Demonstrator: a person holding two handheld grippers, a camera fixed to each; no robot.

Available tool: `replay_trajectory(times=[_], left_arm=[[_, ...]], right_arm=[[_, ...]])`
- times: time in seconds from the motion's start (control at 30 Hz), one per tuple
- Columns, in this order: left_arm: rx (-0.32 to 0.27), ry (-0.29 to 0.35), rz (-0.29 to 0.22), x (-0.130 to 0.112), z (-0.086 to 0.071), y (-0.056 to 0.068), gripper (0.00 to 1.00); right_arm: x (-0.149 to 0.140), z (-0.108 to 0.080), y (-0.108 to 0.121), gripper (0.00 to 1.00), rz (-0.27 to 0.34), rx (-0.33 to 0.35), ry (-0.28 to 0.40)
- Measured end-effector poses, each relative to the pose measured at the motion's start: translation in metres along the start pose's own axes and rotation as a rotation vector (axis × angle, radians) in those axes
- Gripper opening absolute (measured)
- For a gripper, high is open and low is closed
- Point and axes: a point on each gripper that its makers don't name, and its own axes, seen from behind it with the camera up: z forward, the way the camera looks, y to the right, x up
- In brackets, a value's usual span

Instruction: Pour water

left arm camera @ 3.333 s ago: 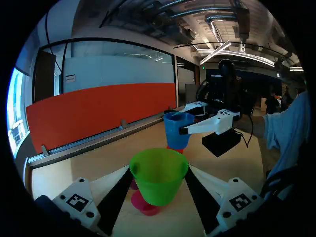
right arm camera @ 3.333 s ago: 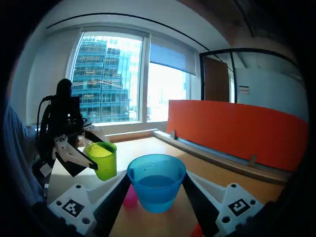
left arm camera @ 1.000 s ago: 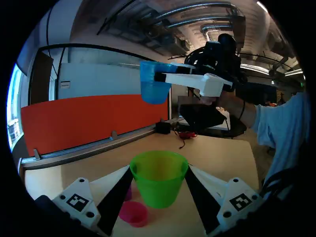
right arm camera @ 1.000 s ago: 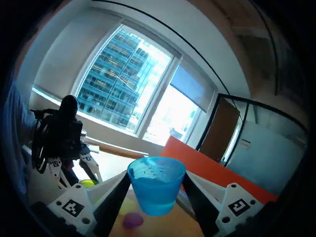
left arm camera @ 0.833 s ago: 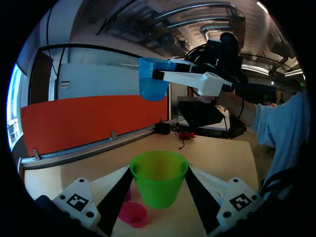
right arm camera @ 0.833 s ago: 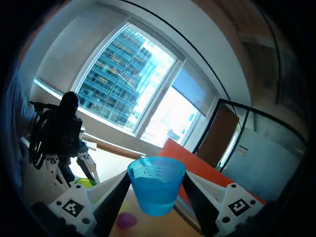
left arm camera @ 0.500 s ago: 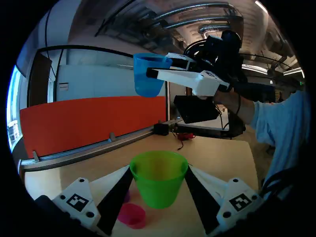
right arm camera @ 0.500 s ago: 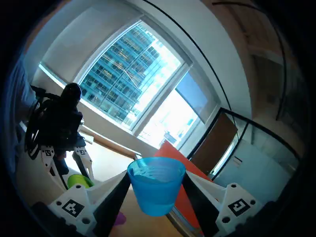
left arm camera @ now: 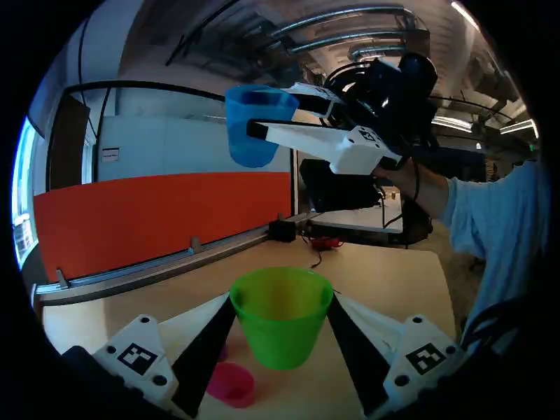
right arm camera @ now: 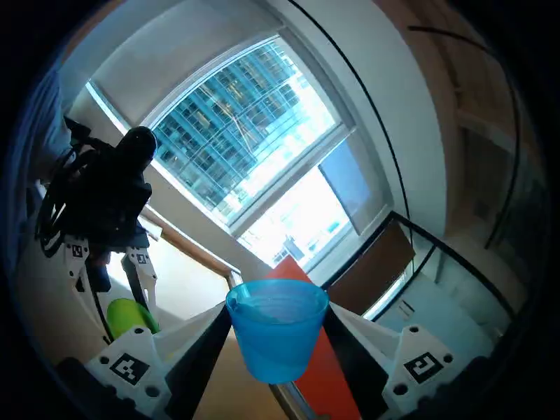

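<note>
My left gripper (left arm camera: 281,329) is shut on a green cup (left arm camera: 281,314), held upright just above the wooden table (left arm camera: 378,273). High above and a little to its left hangs a blue cup (left arm camera: 256,126), tipped slightly, with my right gripper (left arm camera: 276,119) shut on it. In the right gripper view the same blue cup (right arm camera: 277,334) sits between my right gripper's (right arm camera: 277,346) fingers with water in it, the view rolled sideways. The green cup (right arm camera: 127,315) and the left gripper (right arm camera: 112,290) appear low at the left there.
A pink cup (left arm camera: 231,383) lies on the table beside my left fingers. An orange partition (left arm camera: 154,210) with a metal rail runs along the table's far side. A person's sleeve and hand (left arm camera: 483,224) hold the right gripper. Cables and a dark box (left arm camera: 329,210) sit at the back.
The right gripper has risen from table height and carried the blue cup leftward to above the green cup, rolling as it went. The left gripper and green cup have stayed almost still.
</note>
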Motion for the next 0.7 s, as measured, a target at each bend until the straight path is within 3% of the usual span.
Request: replay_trajectory(times=[0.7], left_arm=[[-0.005, 0.016, 0.006, 0.0057, 0.0013, 0.0022, 0.88]], right_arm=[[0.0087, 0.0068, -0.0051, 0.90, -0.193, 0.001, -0.009]])
